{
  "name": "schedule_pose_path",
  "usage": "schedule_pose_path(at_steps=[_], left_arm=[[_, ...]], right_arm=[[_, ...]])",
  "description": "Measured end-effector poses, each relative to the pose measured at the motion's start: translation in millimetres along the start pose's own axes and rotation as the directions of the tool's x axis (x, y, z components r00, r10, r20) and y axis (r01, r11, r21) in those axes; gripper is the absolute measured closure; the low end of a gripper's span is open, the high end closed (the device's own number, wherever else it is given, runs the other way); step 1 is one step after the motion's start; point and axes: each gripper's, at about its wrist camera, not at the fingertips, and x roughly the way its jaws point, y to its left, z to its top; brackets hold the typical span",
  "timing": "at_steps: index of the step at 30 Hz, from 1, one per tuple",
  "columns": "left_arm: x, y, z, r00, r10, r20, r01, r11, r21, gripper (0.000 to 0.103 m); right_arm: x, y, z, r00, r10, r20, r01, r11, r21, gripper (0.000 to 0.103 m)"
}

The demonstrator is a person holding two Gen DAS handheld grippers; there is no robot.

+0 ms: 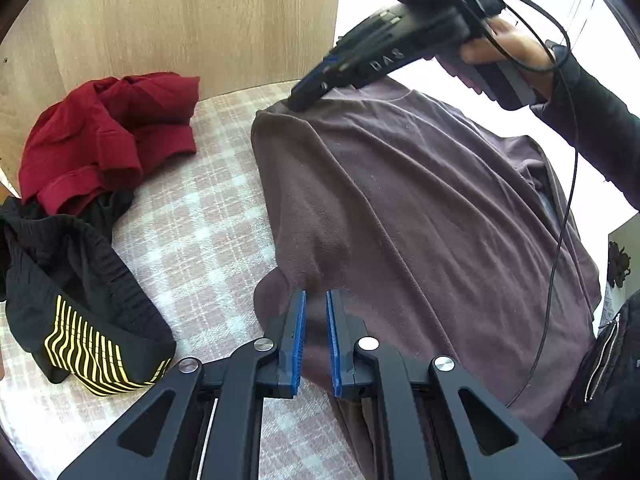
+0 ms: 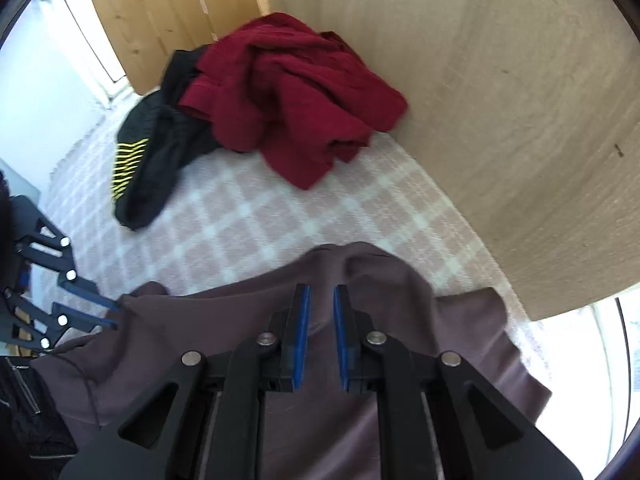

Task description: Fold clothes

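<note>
Brown-purple shirt (image 1: 420, 216) held up off checked bedcover, stretched between two corners, fabric creased, lower part draping down. Crumpled dark red garment (image 2: 296, 100) heaped near wooden panel, partly over black garment with yellow stripes (image 1: 84, 304), bunched beside it. Both well apart from shirt.

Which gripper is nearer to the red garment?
Left, by a narrow margin. The left gripper pinches the brown shirt on the red garment's side; the right gripper grips its far edge.
</note>
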Motion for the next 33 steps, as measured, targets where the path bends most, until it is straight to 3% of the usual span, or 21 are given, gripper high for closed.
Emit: schedule_pose_path(at_steps=[4,6,8,11,12,15,20,24,26,29,33], left_arm=[[29,2,2,0.998,0.012,-0.06,-0.011,1.0,0.017,0.092],[41,2,-2,0.994,0.044,-0.1,-0.041,0.999,0.034,0.092],[22,0,-4,0.996,0.046,-0.077,-0.044,0.999,0.025,0.092],[-6,-3,-8,0.998,0.048,-0.042,-0.048,0.999,0.013,0.093],[-18,-7,-13,0.999,0.045,-0.031,-0.044,0.999,0.018,0.092],[-53,-31,-42,1.0,0.002,-0.019,-0.001,0.999,0.047,0.086],[-54,-75,-98,0.99,-0.109,-0.088,0.114,0.991,0.063,0.085],[-18,-75,-131,0.98,-0.008,-0.2,0.013,1.0,0.028,0.083],[-26,-63,-144,0.985,-0.034,-0.172,0.024,0.998,-0.06,0.081],[-57,-62,-164,0.989,0.018,-0.147,-0.032,0.995,-0.09,0.083],[-102,-77,-194,0.996,0.049,-0.08,-0.059,0.988,-0.139,0.07]], right_arm=[[48,23,-9,0.992,-0.045,-0.114,0.039,0.998,-0.055,0.091],[49,14,-10,0.996,-0.011,-0.083,0.011,1.0,-0.001,0.092],[40,7,-11,0.996,-0.004,-0.085,0.011,0.997,0.072,0.092],[-2,20,-27,0.998,-0.063,-0.026,0.066,0.993,0.099,0.089],[-18,30,-36,0.998,-0.063,-0.002,0.063,0.992,0.11,0.083],[-42,69,-63,0.999,-0.023,0.039,0.018,0.993,0.116,0.063],[-12,141,-87,0.999,0.021,-0.035,-0.02,1.0,0.022,0.063],[21,172,-104,0.993,-0.01,-0.116,0.007,1.0,-0.025,0.063],[30,177,-114,0.982,-0.117,-0.147,0.105,0.991,-0.088,0.063],[24,170,-119,0.967,-0.159,-0.198,0.147,0.986,-0.074,0.057],[-19,166,-103,0.98,-0.182,-0.084,0.166,0.972,-0.166,0.056]])
